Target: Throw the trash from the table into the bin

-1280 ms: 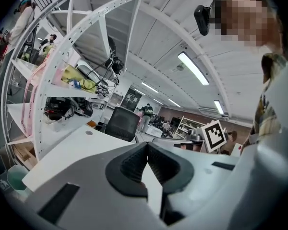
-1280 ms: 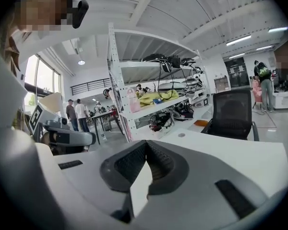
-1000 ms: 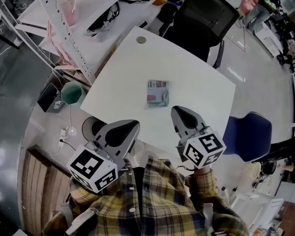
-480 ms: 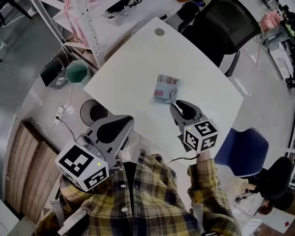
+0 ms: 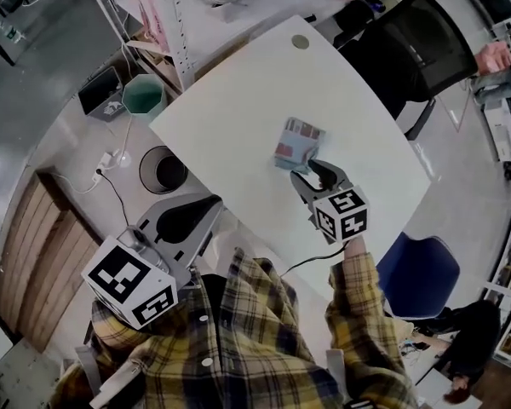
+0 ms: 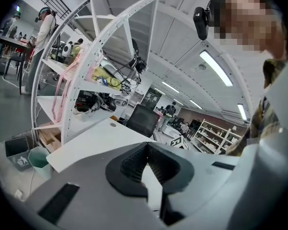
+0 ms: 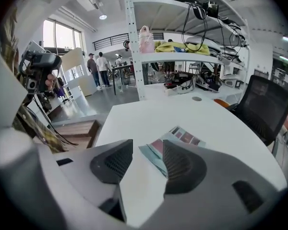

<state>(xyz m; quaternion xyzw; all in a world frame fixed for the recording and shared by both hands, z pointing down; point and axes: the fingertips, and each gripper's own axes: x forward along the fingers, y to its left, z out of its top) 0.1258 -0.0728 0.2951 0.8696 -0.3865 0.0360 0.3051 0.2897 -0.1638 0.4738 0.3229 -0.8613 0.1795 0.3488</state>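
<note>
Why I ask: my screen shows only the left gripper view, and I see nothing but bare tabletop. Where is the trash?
Observer: A flat packet lies on the white table, right in front of the right tool.
Operator: Is it gripped?
Observer: No. The jaws are opening, and the packet's near corner shows between them, not clamped.
Operator: Is there a bin besides the teal one I see?
Observer: Yes, a round black bin stands on the floor beside the table's edge, on the person's left.
</note>
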